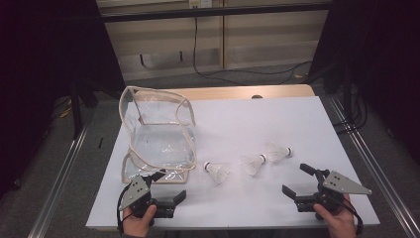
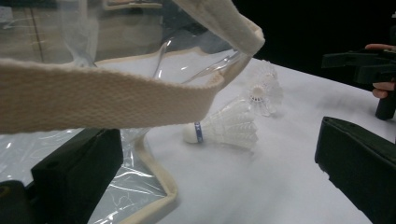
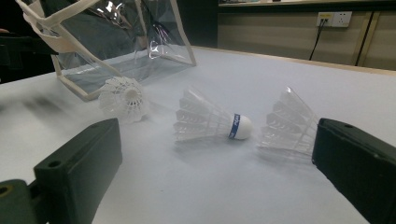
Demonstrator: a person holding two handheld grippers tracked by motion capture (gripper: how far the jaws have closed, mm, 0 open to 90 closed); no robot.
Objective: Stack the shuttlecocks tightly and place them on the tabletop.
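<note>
Resting at the table's near left corner, the left gripper is held by a hand; its jaws are seen spread wide, nothing between them, one jaw lying just beside the near edge of the clear plastic pouch with cream fabric trim. The pouch is seen standing open on the left part of the white table top, its mouth gaping and its rim sagging. In the left gripper view the cream trim band is stretched across the frame just above the left-hand jaw, and whether band and jaw touch cannot be told.

Right of the pouch, three white feathered shuttlecocks are laid on their sides in a loose row. The nearest shuttlecock is found just beside the pouch's near right corner, apart from it. The middle shuttlecock and the far-right shuttlecock are placed close together; a blue band is noted on the cork of the middle one.

At the near right corner, the right gripper is held by the other hand, jaws wide apart and empty, pointed towards the shuttlecocks and clear of them. A grey three-cornered plate is carried on top.
</note>
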